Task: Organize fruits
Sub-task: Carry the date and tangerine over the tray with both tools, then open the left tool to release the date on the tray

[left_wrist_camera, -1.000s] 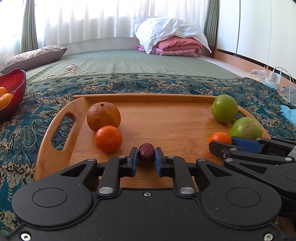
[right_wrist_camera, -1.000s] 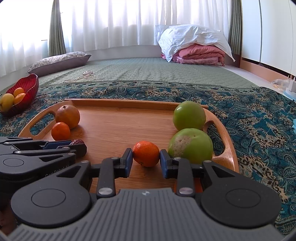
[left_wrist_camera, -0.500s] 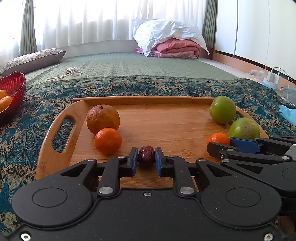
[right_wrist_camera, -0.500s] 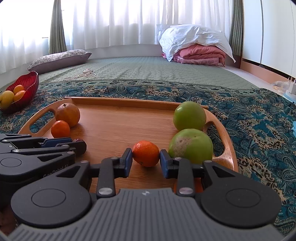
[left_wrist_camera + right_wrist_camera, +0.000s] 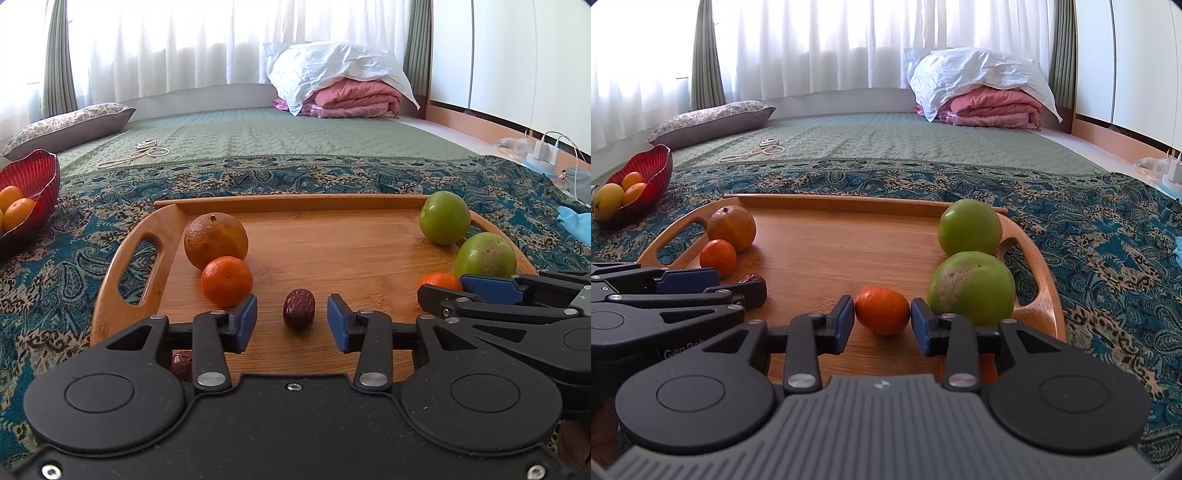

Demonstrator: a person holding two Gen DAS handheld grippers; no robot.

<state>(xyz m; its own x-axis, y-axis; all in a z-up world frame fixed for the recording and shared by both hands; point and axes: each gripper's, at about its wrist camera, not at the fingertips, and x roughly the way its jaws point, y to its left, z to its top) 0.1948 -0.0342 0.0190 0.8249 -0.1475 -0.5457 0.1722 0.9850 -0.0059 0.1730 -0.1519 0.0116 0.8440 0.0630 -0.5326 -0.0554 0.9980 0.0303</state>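
Patterned teal cloth (image 5: 66,258) spread over the bedding, wooden tray (image 5: 136,295) sitting on it. Red bowl (image 5: 33,177) with yellow and orange fruit off past the tray's left edge, well apart from it.

On the tray, far right corner: green apple (image 5: 969,226), with a second green apple (image 5: 971,288), pale scuffed patch on it, just nearer along the right edge by the handle cutout; the two look to be touching. Far left side: large orange (image 5: 216,240), with a small mandarin (image 5: 226,280) touching its near side.

Left gripper (image 5: 291,319) low over the tray's near edge, fingers spread wide. Dark red date (image 5: 299,309) lies on the tray board between the blue pads, clear gap on both sides, neither pad touching it. A second dark date-like bit (image 5: 181,363) peeks out under the left finger linkage; mostly hidden, cannot be sure.

Right gripper (image 5: 882,319) low over the near right part of the tray. Small tangerine (image 5: 882,310) sits between its blue pads, just beside the scuffed apple. Pads are right up against it with at most a hairline gap each side; cannot tell if they actually clamp it. Fruit rests on the board.
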